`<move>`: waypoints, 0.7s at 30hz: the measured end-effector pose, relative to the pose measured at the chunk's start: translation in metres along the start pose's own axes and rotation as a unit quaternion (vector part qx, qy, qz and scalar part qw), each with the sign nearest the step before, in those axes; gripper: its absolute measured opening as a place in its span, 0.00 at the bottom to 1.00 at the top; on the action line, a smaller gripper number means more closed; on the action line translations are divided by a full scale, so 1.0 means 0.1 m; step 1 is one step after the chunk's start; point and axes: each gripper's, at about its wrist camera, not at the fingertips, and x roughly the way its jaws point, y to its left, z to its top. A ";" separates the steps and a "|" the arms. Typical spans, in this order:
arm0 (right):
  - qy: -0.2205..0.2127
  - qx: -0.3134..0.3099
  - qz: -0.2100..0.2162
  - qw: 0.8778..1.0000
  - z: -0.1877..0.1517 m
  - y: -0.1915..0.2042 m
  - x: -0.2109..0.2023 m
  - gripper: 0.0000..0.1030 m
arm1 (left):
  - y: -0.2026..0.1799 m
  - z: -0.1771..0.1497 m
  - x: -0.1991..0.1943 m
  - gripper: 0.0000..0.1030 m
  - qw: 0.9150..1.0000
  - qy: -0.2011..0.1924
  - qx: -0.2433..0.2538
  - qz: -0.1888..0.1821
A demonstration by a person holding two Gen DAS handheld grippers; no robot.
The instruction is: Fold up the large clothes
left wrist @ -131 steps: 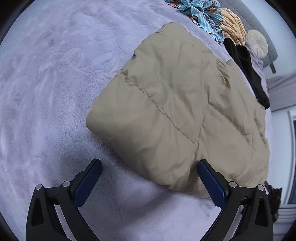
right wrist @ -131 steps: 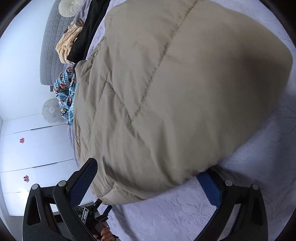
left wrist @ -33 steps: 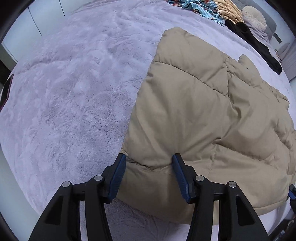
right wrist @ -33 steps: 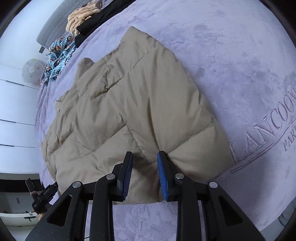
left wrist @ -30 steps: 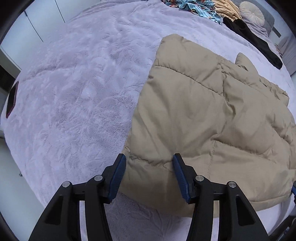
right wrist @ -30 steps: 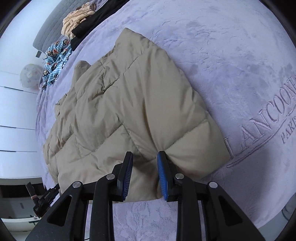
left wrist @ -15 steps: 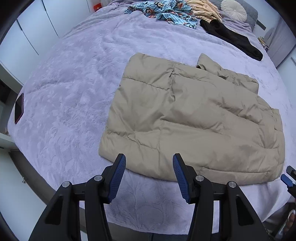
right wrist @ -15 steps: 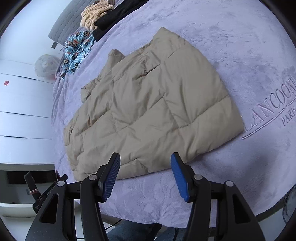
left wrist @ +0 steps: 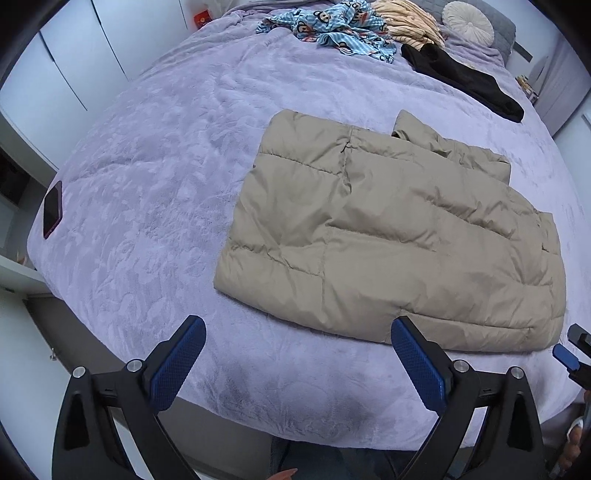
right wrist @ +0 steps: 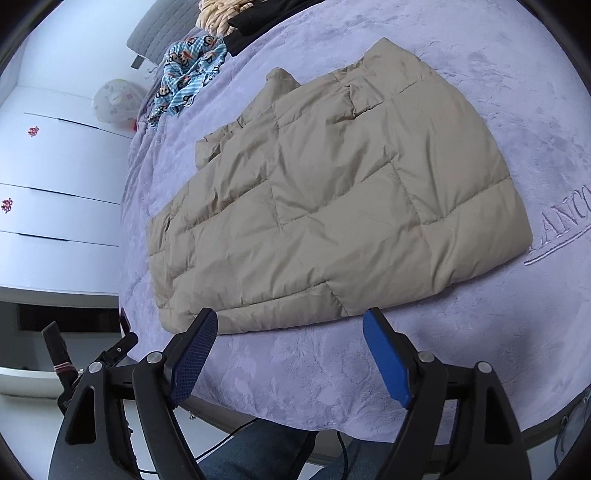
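Note:
A beige quilted puffer jacket [left wrist: 399, 236] lies folded and flat on the lilac bed cover [left wrist: 166, 155]; in the right wrist view the jacket [right wrist: 332, 192] fills the middle. My left gripper [left wrist: 297, 332] hovers above the bed's near edge, just short of the jacket's hem; its jaws are opening wide with nothing between them. My right gripper [right wrist: 290, 325] hangs over the near hem too, its jaws opening, empty. The right gripper's blue tip [left wrist: 565, 356] shows at the right edge of the left wrist view.
A blue cartoon-print garment [left wrist: 332, 26], a yellow garment [left wrist: 406, 18] and a black garment [left wrist: 465, 81] lie at the bed's far end, by a round cushion [left wrist: 467, 16]. A dark phone [left wrist: 51, 210] rests near the left edge. White wardrobe doors [right wrist: 55, 155] stand beside the bed. A person's jeans [right wrist: 258, 450] show below.
Both grippers let go of the jacket's near hem, opened wide and drew back and up from the bed. The jacket now lies flat and whole in view.

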 end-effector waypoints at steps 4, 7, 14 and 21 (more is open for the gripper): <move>-0.008 -0.001 0.001 1.000 0.04 0.18 0.13 1.00 | 0.10 0.15 0.08 0.98 1.000 0.003 0.012 -0.015; -0.012 0.005 -0.012 1.000 0.05 0.40 0.31 1.00 | 0.23 0.29 0.16 0.98 0.999 0.014 0.024 -0.023; 0.000 0.020 0.013 1.000 0.01 0.94 0.76 1.00 | 0.44 0.60 0.44 0.98 0.997 0.035 0.063 -0.029; 0.042 0.043 0.001 0.998 -0.02 1.18 1.08 1.00 | 0.65 0.85 0.75 0.98 0.996 0.042 0.078 -0.008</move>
